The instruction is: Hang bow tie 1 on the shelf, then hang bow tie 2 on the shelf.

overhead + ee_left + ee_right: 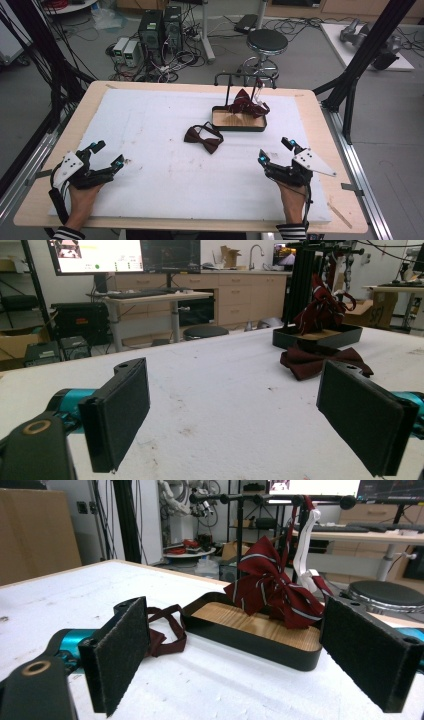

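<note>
From my feed, the wood-edged counter (320, 130) with its white pad stands on a grey floor (390, 125) strewn with cables, with two dark computer towers (161, 29) and a round black stool (267, 42) just beyond its far edge. I also see black frame posts (372, 42) rising at the right. Farther back, light wooden cabinets (240, 297) line the wall behind a desk carrying lit monitors (97, 256).

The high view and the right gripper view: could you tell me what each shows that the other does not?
High view alone: both hands, the left gripper and right gripper resting open near the table's front edge. Right gripper view alone: the white stripes on the hanging bow tie and the tray's wooden floor up close. Both: the plain bow tie lying flat and the black stand.
</note>
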